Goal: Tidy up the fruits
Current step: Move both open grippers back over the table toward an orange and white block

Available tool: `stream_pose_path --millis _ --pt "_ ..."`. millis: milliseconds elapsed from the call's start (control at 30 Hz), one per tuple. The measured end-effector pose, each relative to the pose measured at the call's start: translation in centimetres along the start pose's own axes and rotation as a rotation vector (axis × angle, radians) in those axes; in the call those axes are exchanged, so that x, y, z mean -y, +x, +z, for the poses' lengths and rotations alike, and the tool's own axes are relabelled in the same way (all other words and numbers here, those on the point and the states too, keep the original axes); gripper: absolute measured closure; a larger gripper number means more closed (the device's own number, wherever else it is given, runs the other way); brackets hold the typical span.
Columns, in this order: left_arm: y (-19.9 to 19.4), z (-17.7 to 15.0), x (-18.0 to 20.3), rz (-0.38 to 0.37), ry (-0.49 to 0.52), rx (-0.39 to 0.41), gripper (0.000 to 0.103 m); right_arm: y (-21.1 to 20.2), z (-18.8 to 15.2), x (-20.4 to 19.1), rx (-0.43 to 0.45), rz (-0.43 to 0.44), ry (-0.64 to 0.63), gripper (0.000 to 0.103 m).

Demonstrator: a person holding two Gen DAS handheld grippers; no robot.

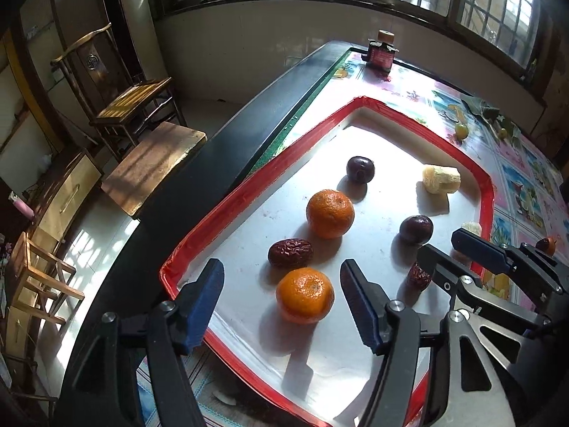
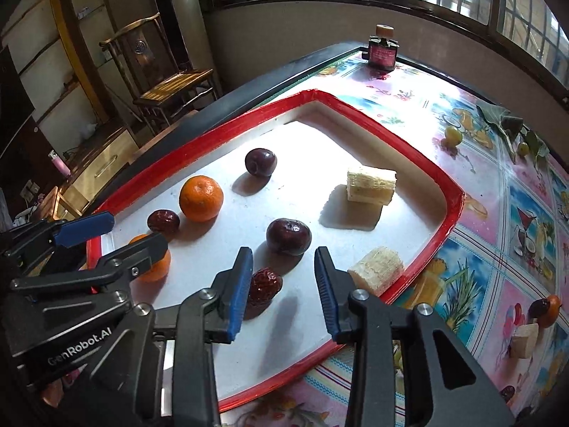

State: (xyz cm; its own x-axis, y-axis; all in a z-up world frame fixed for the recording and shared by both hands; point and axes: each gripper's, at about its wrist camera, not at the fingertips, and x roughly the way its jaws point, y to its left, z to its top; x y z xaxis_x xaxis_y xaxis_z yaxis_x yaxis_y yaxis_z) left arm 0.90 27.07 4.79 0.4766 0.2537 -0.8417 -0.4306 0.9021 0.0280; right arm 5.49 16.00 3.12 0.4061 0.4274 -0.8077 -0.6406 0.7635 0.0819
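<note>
A red-rimmed white tray [image 1: 231, 203] [image 2: 391, 135] holds two tangerines, two dark plums [image 2: 288, 236], two red dates and two pale fruit chunks [image 2: 371, 185]. In the left wrist view my left gripper [image 1: 282, 268] stands open around the near tangerine [image 1: 305, 293], and neither pad touches it. The other tangerine [image 1: 330, 213] and a date [image 1: 290, 252] lie just beyond. My right gripper [image 2: 282, 254] is open low over the tray. A wrinkled date [image 2: 265, 284] rests against its left pad, with the right pad well clear. The left gripper [image 2: 135, 231] partly hides the near tangerine [image 2: 156, 267].
A dark jar [image 1: 382, 51] stands at the table's far edge. On the flowered cloth right of the tray lie a pale chunk [image 2: 524, 339], a small orange fruit [image 2: 549, 307] and green fruits [image 2: 452, 135]. Wooden chairs [image 1: 117, 85] stand beyond the table's left edge.
</note>
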Motion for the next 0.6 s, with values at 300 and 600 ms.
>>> stream_pose_path --millis 300,600 --pt "-2.1 -0.5 1.0 0.035 0.020 0.039 0.026 -2.5 -1.0 0.8 0.027 -0.027 0.027 0.047" --pt "-4.8 -1.7 4.9 -0.003 0.056 0.070 0.026 -6.9 -4.2 3.2 0.056 -0.052 0.044 0.038"
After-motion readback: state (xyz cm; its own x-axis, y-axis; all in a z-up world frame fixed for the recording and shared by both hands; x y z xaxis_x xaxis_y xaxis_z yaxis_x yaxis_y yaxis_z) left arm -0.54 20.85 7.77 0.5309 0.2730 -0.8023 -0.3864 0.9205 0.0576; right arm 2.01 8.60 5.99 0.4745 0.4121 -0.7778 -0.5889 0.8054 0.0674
